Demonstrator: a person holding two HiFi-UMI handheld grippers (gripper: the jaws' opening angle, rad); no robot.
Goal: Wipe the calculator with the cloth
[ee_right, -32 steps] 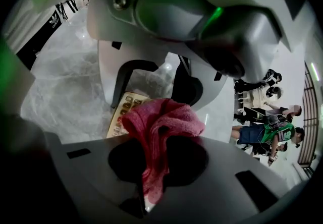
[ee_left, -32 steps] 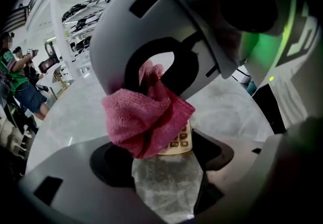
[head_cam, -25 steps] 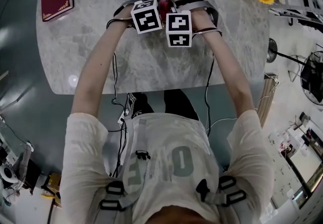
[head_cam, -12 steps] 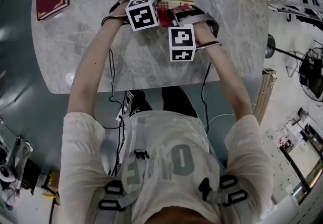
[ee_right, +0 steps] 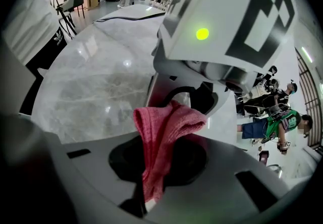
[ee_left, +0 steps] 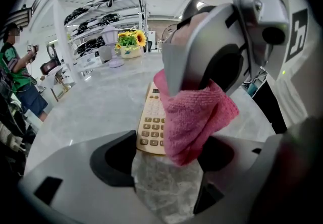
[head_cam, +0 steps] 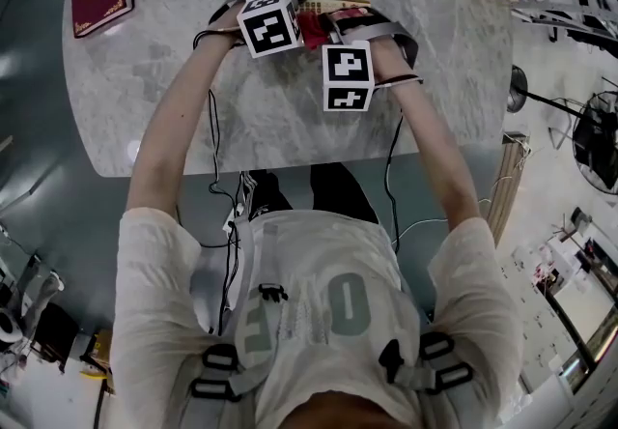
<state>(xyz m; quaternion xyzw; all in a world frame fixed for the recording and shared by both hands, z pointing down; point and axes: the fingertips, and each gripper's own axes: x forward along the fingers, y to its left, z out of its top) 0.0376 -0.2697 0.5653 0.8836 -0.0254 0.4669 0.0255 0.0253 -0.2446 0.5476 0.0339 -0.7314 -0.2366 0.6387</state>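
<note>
Wiping is in hand: the right gripper [ee_right: 151, 177], jaws pinched shut on the pink cloth [ee_right: 164, 127], holds it against the right side of the beige calculator [ee_left: 150, 124], which lies on the marble table [head_cam: 290, 118]. The left gripper [ee_left: 166, 167], jaws wide, seems to clamp the calculator's near end. Next, I judge, the cloth should sweep toward the far keys

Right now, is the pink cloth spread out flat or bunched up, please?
Bunched up. The cloth hangs in folds, pinched in the right gripper, its crumpled end draped over the calculator.
</note>
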